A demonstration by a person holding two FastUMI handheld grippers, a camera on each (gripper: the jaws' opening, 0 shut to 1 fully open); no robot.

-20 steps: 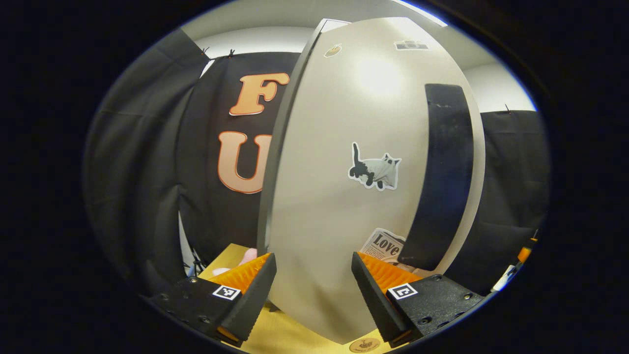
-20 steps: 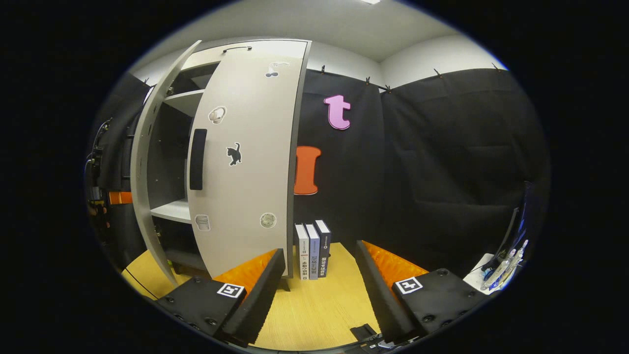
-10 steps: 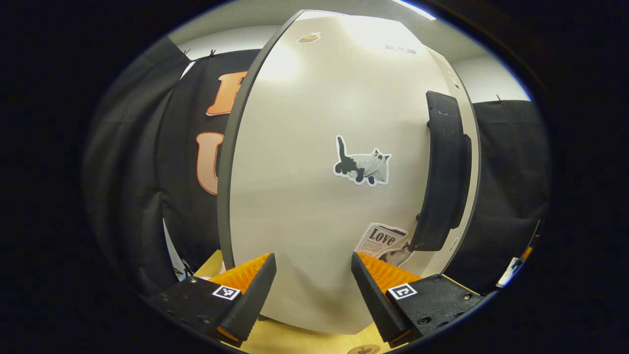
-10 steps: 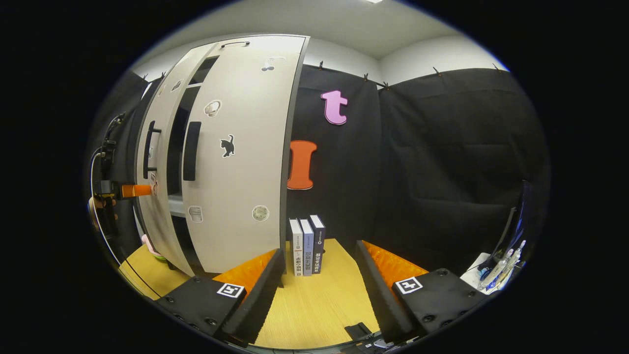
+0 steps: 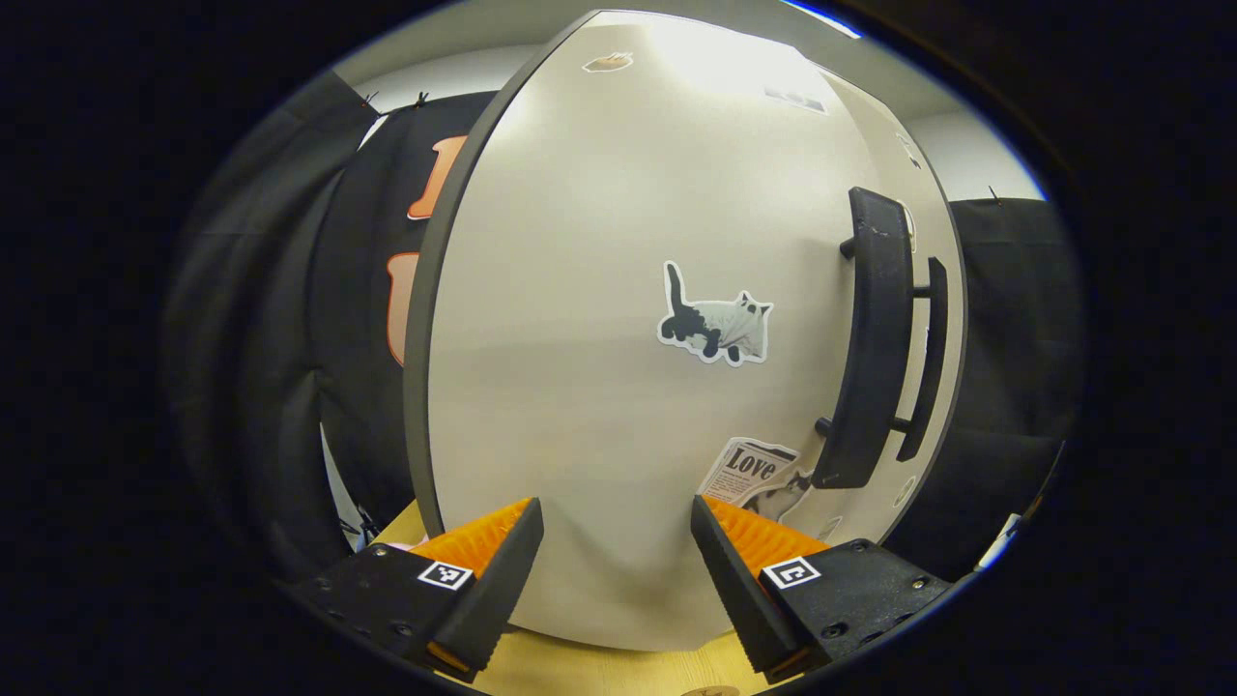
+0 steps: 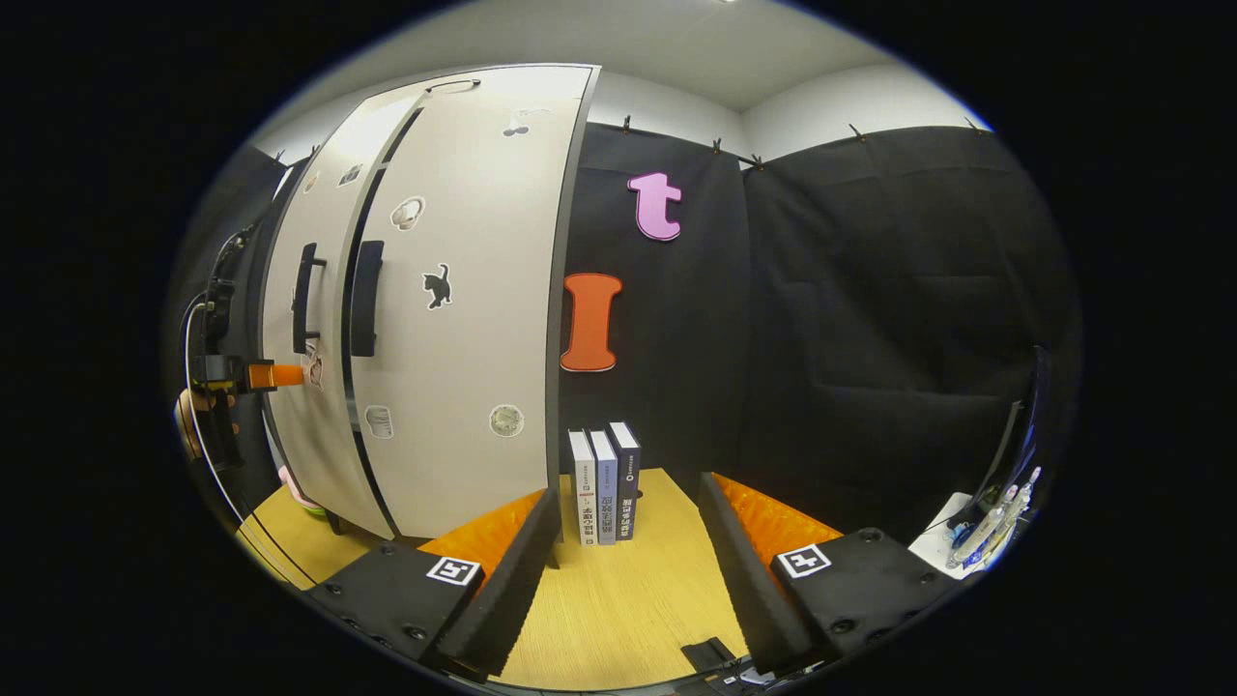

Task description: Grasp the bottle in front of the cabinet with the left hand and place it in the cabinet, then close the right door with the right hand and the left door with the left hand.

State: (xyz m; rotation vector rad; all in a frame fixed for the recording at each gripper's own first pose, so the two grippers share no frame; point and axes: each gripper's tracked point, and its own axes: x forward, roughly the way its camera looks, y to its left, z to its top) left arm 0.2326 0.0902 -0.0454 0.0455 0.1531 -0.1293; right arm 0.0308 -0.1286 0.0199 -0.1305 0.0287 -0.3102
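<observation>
A pale cabinet stands at the left of the right gripper view, its left door (image 6: 324,425) and right door (image 6: 464,367) swung in with just a thin dark seam between them. The doors hide the cabinet's inside. In the left gripper view the left door (image 5: 599,319) with a cat sticker (image 5: 715,327) looms close, its black handle (image 5: 875,338) beside the right door's handle (image 5: 928,358). My left gripper (image 5: 617,551) is open, fingertips up against the door; farther off it (image 6: 290,375) touches the left door. My right gripper (image 6: 628,541) hangs open over the wooden table (image 6: 628,609), holding nothing.
Three books (image 6: 604,486) stand upright on the table just right of the cabinet. A pink object (image 6: 290,478) lies by the cabinet's left foot. Small items (image 6: 986,532) sit at the far right edge. A black part (image 6: 715,652) lies on the table's near edge.
The left door has swung from wide open to almost flush with the right door, my left gripper following against it. The right gripper has barely moved.
</observation>
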